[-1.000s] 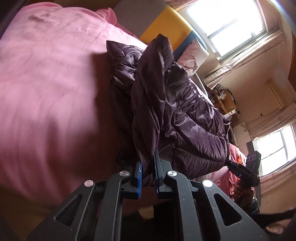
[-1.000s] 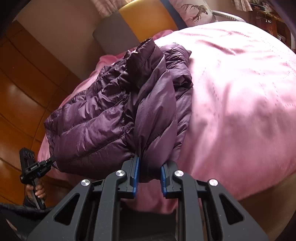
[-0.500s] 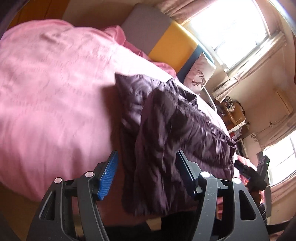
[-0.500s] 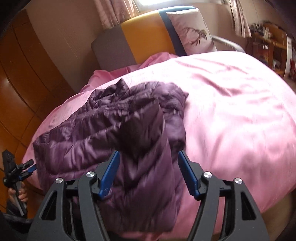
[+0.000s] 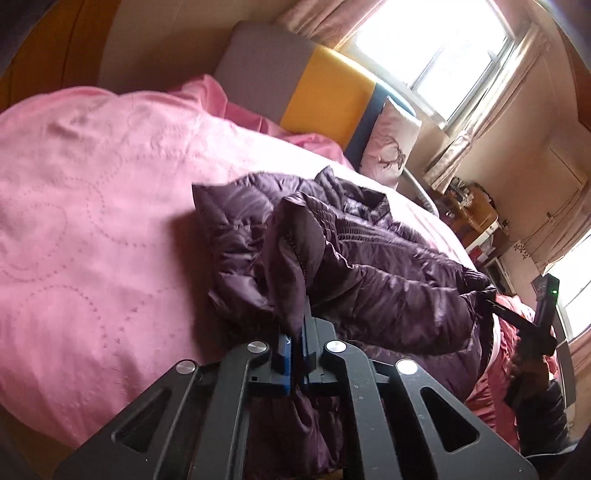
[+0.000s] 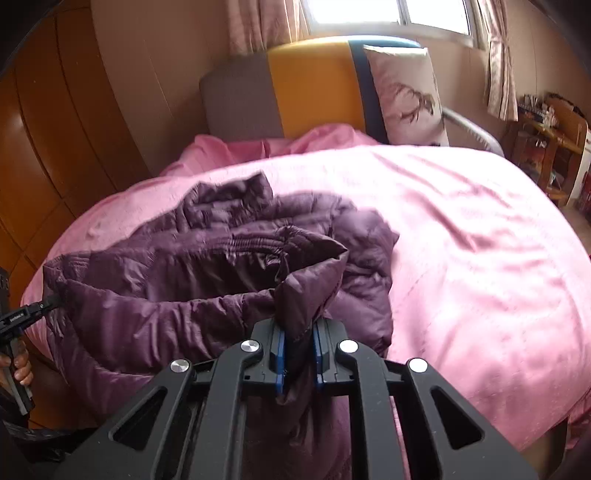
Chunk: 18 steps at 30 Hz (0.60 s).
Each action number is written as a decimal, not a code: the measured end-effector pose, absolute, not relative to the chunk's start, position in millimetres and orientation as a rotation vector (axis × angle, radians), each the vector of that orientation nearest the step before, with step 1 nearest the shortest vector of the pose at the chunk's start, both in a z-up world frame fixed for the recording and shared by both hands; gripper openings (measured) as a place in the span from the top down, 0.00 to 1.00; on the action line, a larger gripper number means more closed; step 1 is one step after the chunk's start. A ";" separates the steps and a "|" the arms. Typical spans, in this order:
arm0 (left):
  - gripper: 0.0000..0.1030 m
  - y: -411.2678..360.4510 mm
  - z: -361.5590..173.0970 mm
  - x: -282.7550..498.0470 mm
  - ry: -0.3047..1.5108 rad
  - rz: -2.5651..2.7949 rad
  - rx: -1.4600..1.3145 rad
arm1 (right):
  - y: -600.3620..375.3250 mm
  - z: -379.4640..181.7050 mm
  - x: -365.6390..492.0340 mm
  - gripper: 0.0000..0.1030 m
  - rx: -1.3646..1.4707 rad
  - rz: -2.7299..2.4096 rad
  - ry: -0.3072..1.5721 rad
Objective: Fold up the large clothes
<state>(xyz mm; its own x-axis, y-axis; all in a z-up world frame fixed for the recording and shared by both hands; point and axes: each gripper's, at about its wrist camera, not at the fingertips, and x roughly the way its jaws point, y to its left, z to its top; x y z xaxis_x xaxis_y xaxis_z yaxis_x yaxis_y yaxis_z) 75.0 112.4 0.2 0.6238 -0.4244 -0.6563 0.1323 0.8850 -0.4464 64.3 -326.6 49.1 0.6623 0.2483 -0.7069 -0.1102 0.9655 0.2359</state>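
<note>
A bed [image 6: 480, 258] covered by a pink quilted bedspread [image 5: 92, 221] fills most of both views, with a grey, yellow and blue headboard [image 6: 306, 92] at its far end and a white pillow printed with a deer [image 6: 406, 99] leaning upright against the headboard's blue part. A purple quilted down jacket [image 6: 177, 280] lies crumpled on the bedspread along the bed's near edge, part of it hanging over that edge. Beyond the bed's far side stand wooden shelves [image 6: 554, 136] under a curtained window [image 6: 388, 14]. The right gripper [image 6: 298, 358] is clenched on a raised fold of the jacket, the cloth bunched between its blue pads [image 6: 279, 354] and standing up above them. The left gripper [image 5: 295, 354] is likewise clamped on a puckered ridge of the jacket at the bed's near edge, its pads nearly together with fabric pinched between. In each wrist view the other gripper shows at the jacket's opposite end.
</note>
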 end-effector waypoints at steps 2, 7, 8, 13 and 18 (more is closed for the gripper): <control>0.98 114.8 11.6 72.8 0.803 -0.330 -0.383 | -330.8 69.0 60.4 0.91 0.194 0.212 0.774; 0.98 119.1 40.3 88.5 0.713 -0.326 -0.375 | -333.1 102.9 80.2 0.91 0.228 0.221 0.687; 0.98 118.7 45.1 96.8 0.702 -0.321 -0.369 | -332.7 105.7 89.0 0.91 0.229 0.217 0.681; 0.98 114.5 53.7 152.5 0.673 -0.272 -0.338 | -330.9 104.6 147.6 0.92 0.260 0.158 0.672; 0.98 108.4 38.5 210.9 0.712 -0.207 -0.339 | -325.8 89.1 196.6 0.92 0.253 0.082 0.700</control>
<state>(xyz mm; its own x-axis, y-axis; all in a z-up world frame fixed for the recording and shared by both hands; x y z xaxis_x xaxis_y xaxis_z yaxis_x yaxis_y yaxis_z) 210.9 108.4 38.5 0.7397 -0.2990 -0.6029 0.0706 0.9254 -0.3723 196.6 -325.8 89.1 0.7633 0.1588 -0.6262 0.0100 0.9663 0.2573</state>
